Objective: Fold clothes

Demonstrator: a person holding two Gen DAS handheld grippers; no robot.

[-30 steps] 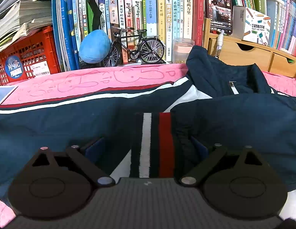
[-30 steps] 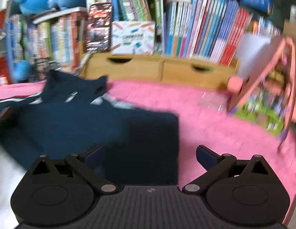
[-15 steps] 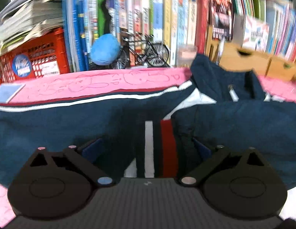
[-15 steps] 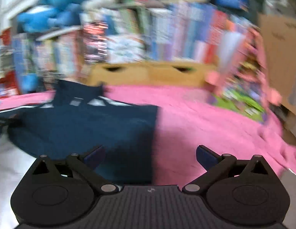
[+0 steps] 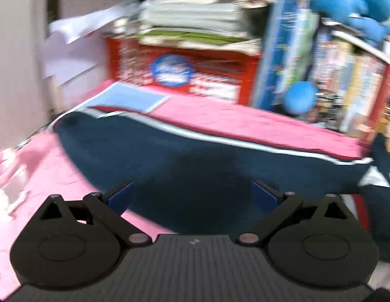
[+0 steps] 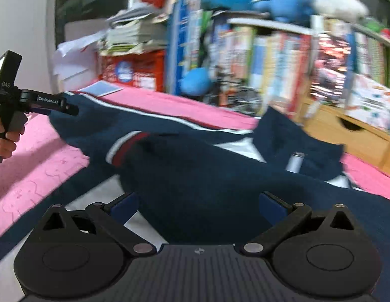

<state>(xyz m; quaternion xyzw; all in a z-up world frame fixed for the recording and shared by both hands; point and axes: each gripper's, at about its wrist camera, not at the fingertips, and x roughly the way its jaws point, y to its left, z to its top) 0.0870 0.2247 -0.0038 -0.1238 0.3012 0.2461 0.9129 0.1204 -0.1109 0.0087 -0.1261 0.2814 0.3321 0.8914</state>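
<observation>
The blue jacket [image 6: 220, 176] lies spread on the pink cover [image 5: 245, 120]. Both the left gripper [image 5: 192, 193] and the right gripper [image 6: 198, 202] are spread wide, holding nothing. To fold well, pinch the sleeve [image 5: 169, 146] near its end and lay it flat across the middle.

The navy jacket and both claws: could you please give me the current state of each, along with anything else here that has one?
Navy jacket: lying on the pink cover, partly folded, one sleeve stretched out left, not gripped.
Striped cuff: resting on the jacket body.
Left claw: open, empty, above the sleeve.
Right claw: open, empty, above the jacket body.
Wooden drawers: shut.
Pink cover: spread flat.
</observation>
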